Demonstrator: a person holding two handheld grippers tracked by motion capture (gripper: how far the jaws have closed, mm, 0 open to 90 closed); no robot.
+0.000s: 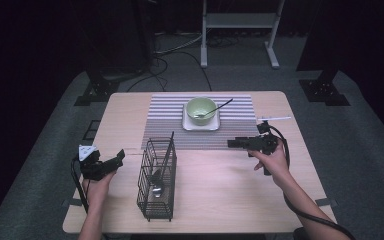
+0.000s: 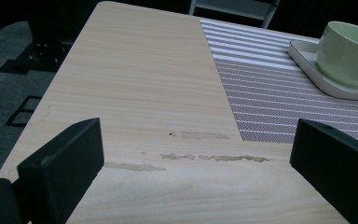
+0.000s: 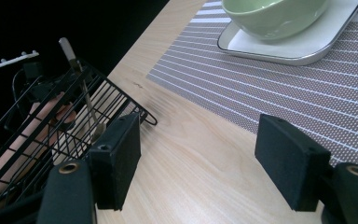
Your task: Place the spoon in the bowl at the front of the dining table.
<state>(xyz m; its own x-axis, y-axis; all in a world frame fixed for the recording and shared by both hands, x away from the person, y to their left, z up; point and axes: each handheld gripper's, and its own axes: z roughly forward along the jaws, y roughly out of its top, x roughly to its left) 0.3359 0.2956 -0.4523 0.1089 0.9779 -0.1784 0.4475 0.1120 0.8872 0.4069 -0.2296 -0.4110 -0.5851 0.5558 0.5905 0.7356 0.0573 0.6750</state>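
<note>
We hold the right claw [image 1: 231, 143] open and empty at 3 o'clock of the wire basket [image 1: 157, 180], which stands at the bench's [image 1: 220, 190] 6 o'clock; our left claw [image 1: 121, 154] gapes too.

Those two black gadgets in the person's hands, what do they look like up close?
Each is a black pistol-shaped tool. The left gripper carries a grey three-cornered plate with small dark marks on top; the right gripper bears a thin white bar. A black cable trails from the right one. Its flat rectangular jaw pads look foam-faced. Both forearms are bare, without sleeves.
</note>
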